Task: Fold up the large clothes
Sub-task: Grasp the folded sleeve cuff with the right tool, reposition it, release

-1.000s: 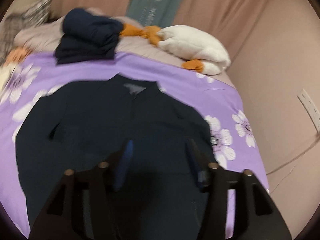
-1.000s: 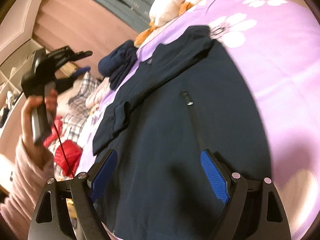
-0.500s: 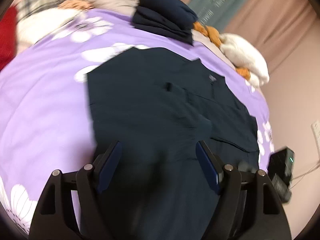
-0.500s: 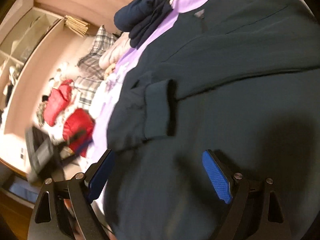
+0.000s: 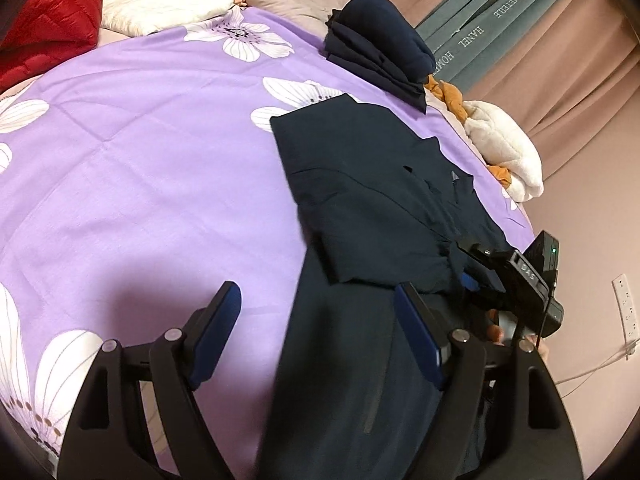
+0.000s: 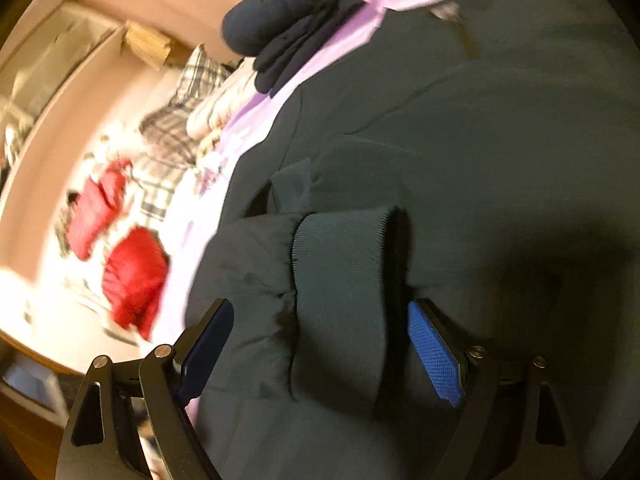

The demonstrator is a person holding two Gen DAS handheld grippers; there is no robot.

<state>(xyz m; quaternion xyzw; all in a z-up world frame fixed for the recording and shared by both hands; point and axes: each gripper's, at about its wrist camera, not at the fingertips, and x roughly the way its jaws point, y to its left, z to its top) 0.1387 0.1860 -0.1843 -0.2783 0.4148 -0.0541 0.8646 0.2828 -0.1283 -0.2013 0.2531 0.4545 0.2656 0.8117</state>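
Since a second ago the left gripper (image 5: 316, 332) has swung to the dark jacket's (image 5: 380, 208) side edge on the bed (image 5: 140, 160), jaws released; the right gripper (image 6: 320, 344) now hovers, tilted downward, jaws released, astride its ribbed cuff (image 6: 344, 272).

A purple flowered bed (image 5: 140, 168) carries a spread navy jacket (image 5: 372, 200) and folded navy clothes (image 5: 380, 48).

Home bedroom: bed with purple floral bedspread (image 5: 140, 168), curtains (image 5: 560, 40), pillows (image 5: 160, 8).
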